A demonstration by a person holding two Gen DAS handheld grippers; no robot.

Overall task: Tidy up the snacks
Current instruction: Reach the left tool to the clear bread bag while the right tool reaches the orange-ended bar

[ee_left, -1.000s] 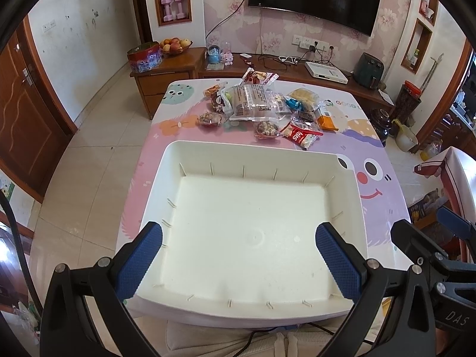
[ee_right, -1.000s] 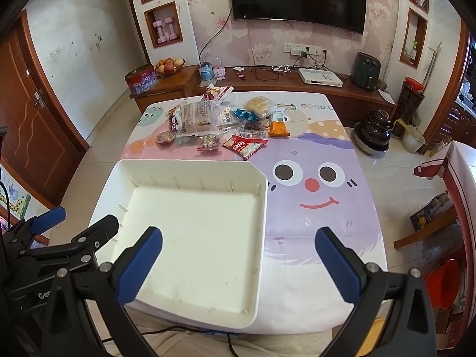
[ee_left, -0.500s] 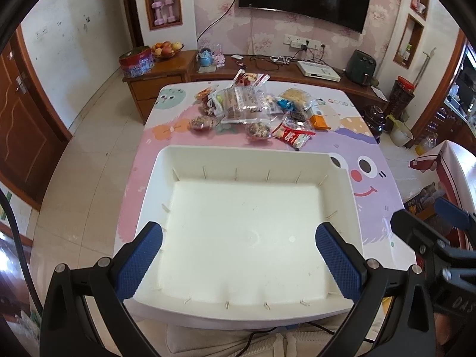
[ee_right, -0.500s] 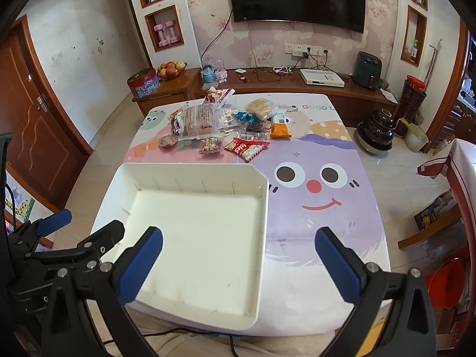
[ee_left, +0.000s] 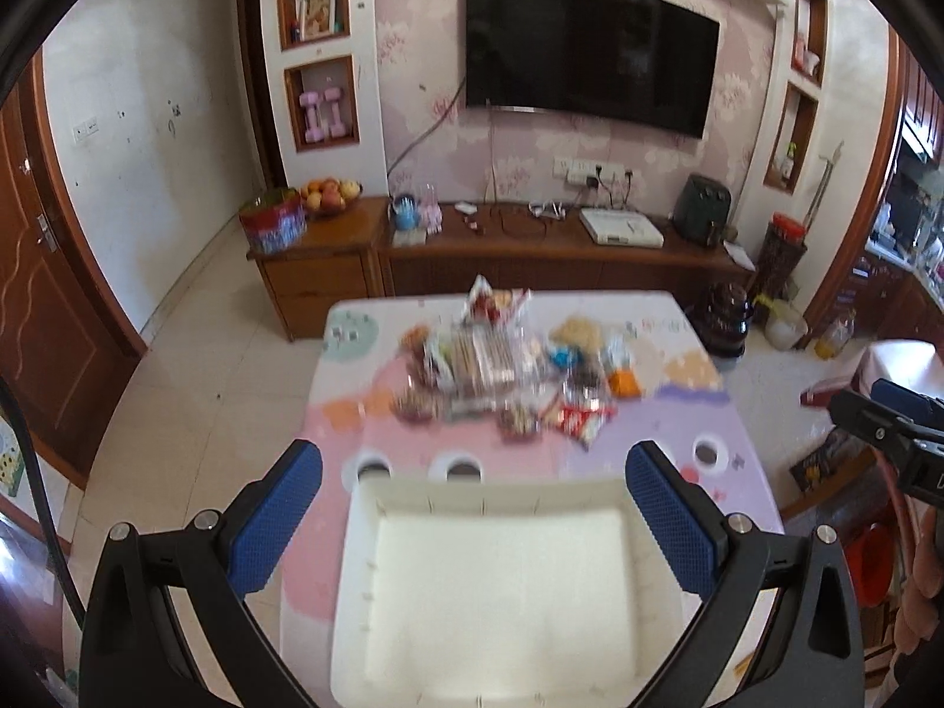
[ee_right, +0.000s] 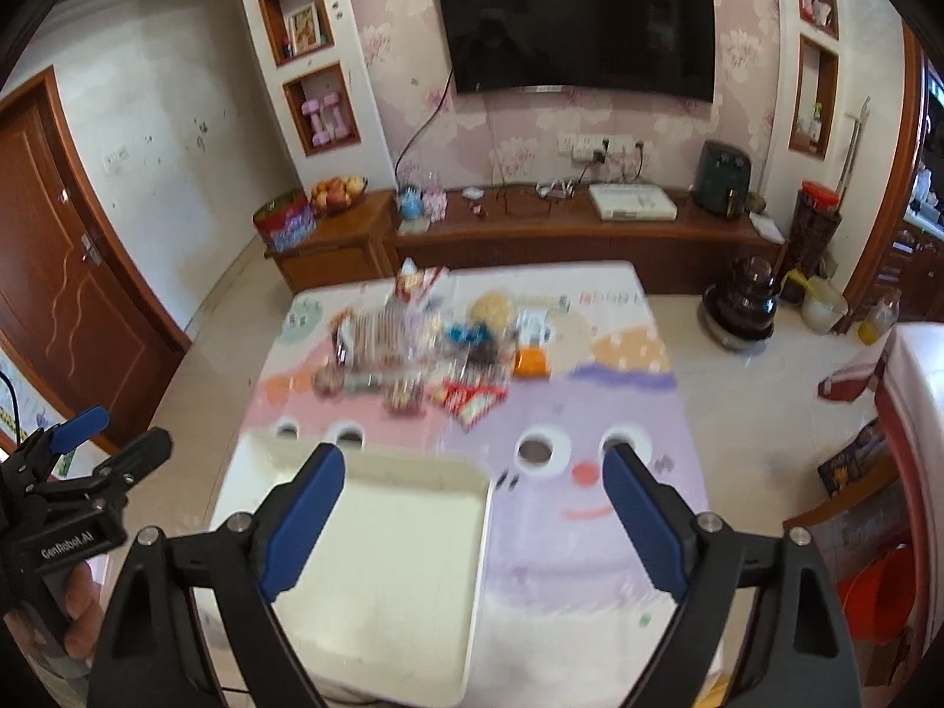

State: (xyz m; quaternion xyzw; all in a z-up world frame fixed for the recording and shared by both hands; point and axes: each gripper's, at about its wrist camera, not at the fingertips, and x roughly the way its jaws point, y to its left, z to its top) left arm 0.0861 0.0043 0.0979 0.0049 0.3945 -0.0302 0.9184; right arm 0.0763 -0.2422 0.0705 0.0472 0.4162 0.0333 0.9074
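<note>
Task not begun: white bin [ee_left: 495, 584] seen w/ nothing inside, near desk [ee_right: 625, 537] edge. Snack pile [ee_left: 501, 366] at 12 o'clock beyond bin, untouched. Left gripper [ee_left: 472, 522] & right gripper [ee_right: 475, 522] jaws spread wide, nothing held. All sorting left.

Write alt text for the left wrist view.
The open left gripper hovers over an empty white bin at the near end of a cartoon-print table. A blurred pile of snack packets lies at the far end, before a wall-mounted TV.

Left claw [ee_left: 474, 516] and right claw [ee_right: 475, 522] both spread wide, gripping nothing, held side by side, each poised above the table [ee_right: 619, 560]
</note>
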